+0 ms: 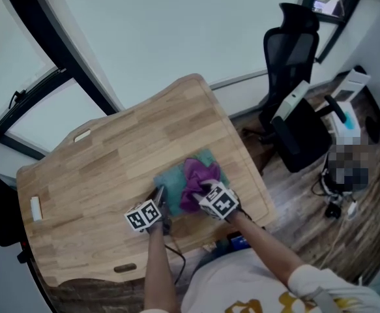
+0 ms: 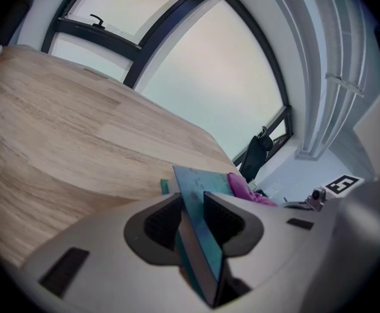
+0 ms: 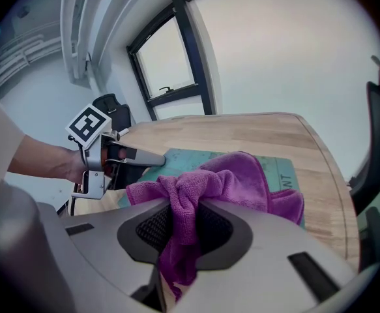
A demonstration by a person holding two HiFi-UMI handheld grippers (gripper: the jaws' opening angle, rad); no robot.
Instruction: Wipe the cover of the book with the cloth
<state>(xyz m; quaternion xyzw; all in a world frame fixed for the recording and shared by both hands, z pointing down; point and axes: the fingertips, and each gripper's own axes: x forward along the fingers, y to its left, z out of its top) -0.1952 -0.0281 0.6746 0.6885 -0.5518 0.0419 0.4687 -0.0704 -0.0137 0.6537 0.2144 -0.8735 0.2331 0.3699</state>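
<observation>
Left gripper view, book (image 2: 197, 186) (teal) clamped, cloth (image 2: 243, 188) seemingly resting atop.

I count two grippers, both mine: one left gripper (image 1: 160, 199) and one right gripper (image 1: 199, 191). Near me lies one teal book (image 1: 170, 175), with one purple cloth (image 1: 200, 173) on it. There is one wooden table (image 1: 111, 149), and one small white block (image 1: 36, 208) at its left edge. One black office chair (image 1: 291, 51) stands far off on the right.
</observation>
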